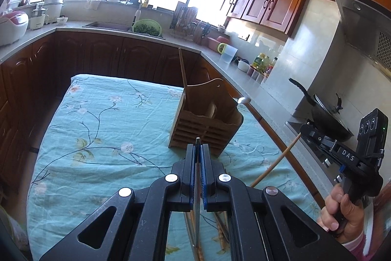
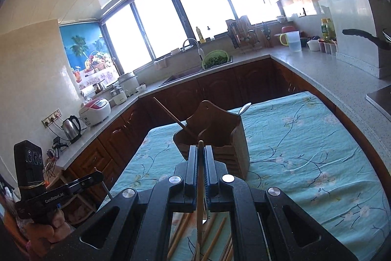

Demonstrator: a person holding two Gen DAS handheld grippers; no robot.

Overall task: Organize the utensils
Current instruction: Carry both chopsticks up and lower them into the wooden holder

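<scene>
A wooden utensil holder (image 1: 207, 119) stands on the floral blue tablecloth (image 1: 102, 124); it holds one chopstick (image 1: 182, 67) and a metal spoon (image 1: 244, 100). My left gripper (image 1: 198, 151) is shut on a thin metal utensil (image 1: 197, 199), just in front of the holder. My right gripper (image 2: 200, 158) is shut on a wooden chopstick (image 2: 200, 192), close before the holder (image 2: 215, 138). Several loose chopsticks (image 2: 215, 239) lie on the cloth under it. The right gripper also shows in the left wrist view (image 1: 303, 132), holding its chopstick (image 1: 273, 160).
Kitchen counters (image 1: 246, 80) ring the table, with a sink, green colander (image 1: 146, 27), rice cooker (image 2: 95, 111), kettle (image 2: 72, 127) and a wok (image 1: 327, 114) on the stove at right. The left gripper's body shows at left in the right wrist view (image 2: 58, 192).
</scene>
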